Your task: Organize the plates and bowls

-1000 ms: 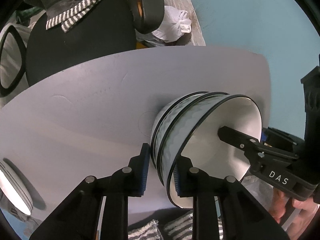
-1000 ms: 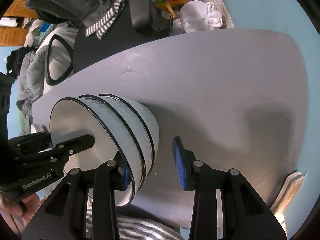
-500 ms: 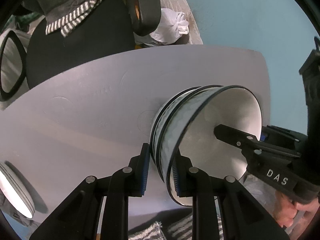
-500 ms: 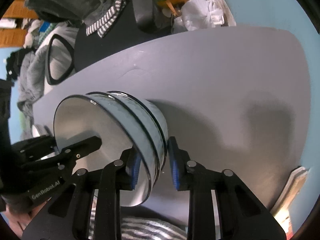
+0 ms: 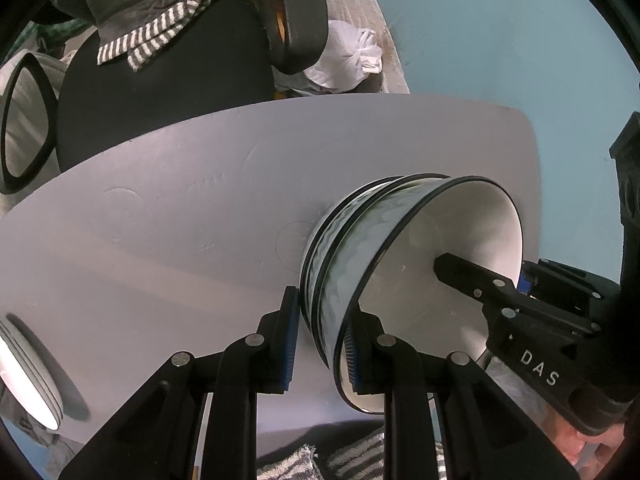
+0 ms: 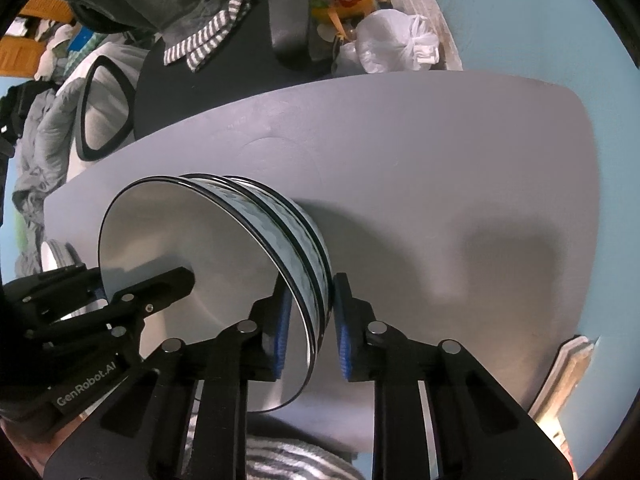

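Observation:
A stack of three nested white bowls with black rims (image 5: 400,264) stands on the grey table (image 5: 180,220). My left gripper (image 5: 322,344) is shut on the stack's near-left rim, one finger inside and one outside. My right gripper (image 6: 308,328) is shut on the opposite rim of the same stack (image 6: 224,264). Each gripper shows in the other's view, reaching into the top bowl. A stack of white plates (image 5: 24,376) lies at the table's left edge.
A black office chair (image 5: 160,76) with a striped cloth stands behind the table. A white plastic bag (image 6: 396,44) and clutter lie on the floor beyond. A flat pale object (image 6: 568,376) lies past the table's right edge. A striped cloth (image 6: 288,460) lies below.
My right gripper has closed on the bowl stack's rim; a second ago it was open around it. The left gripper stays clamped. The stack shifted slightly.

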Demonstrator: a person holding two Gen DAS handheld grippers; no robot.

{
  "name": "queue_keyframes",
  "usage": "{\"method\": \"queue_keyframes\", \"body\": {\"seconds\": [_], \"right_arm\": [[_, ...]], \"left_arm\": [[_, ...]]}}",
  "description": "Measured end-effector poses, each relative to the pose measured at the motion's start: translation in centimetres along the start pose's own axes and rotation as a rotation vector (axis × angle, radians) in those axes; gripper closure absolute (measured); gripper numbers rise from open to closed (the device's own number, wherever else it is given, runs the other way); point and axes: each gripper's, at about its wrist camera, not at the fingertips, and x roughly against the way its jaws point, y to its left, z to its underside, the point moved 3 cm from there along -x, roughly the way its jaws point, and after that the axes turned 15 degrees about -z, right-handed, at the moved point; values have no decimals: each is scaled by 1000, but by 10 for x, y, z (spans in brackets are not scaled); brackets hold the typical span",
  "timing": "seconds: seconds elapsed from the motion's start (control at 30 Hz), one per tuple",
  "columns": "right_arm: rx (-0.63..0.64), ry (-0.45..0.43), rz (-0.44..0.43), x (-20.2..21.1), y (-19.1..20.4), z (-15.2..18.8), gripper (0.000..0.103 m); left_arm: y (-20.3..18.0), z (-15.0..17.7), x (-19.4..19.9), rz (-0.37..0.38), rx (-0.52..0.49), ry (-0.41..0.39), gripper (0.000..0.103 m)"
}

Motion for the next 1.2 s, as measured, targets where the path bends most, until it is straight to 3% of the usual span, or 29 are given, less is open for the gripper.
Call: {"method": "queue_keyframes", "body": {"seconds": [0.37,0.77,1.2], "right_arm": [[-15,21,-13,-6,5,8,89],[40,35,-4,-15,44,18,89],[137,57,-2,-33,112,24,89]], "left_arm": [[9,13,2,-26,-7,9,83],[43,33,13,-35,41,-23,83],[116,71,34,-16,160,-63,83]]}}
